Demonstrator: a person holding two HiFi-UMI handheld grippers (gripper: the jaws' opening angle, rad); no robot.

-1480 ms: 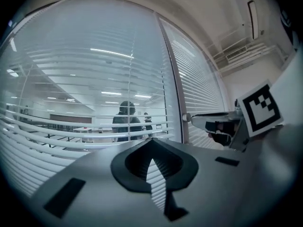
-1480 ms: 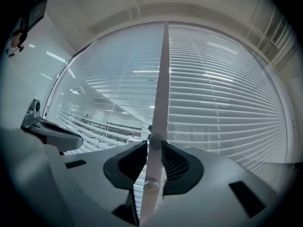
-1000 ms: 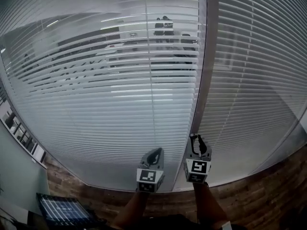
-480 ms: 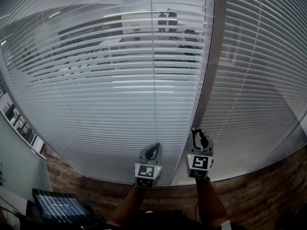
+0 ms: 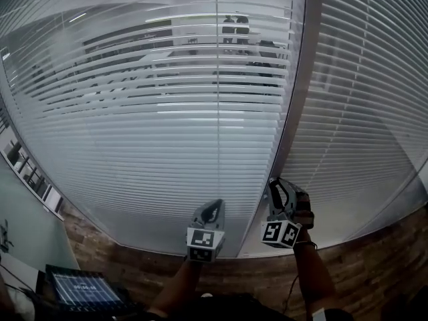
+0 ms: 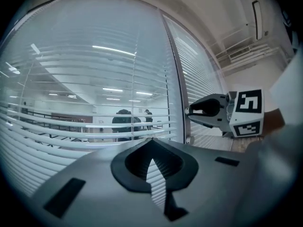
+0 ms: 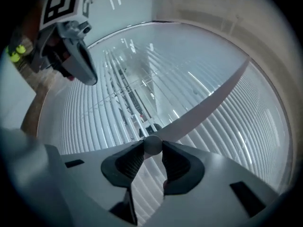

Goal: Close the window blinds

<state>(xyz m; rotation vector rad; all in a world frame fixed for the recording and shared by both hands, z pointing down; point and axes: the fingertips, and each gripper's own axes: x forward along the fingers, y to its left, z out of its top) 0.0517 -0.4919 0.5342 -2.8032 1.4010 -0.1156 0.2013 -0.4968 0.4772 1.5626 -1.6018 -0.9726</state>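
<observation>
White slatted blinds cover two glass panes, with a grey mullion between them; the slats stand part open and the room behind shows through. My right gripper is at the foot of the mullion, rolled to one side. In the right gripper view it is shut on a small round grey knob in front of the mullion. My left gripper hovers just to its left, level, pointing at the blinds; its tips meet with nothing between them.
People stand in the office behind the glass. A dark device with a lit screen lies at the lower left. A wood-patterned strip runs under the window. Framed pictures hang on the left wall.
My right gripper has rolled about its own axis while staying on the knob, so its marker cube now tilts. The left gripper has stayed where it was.
</observation>
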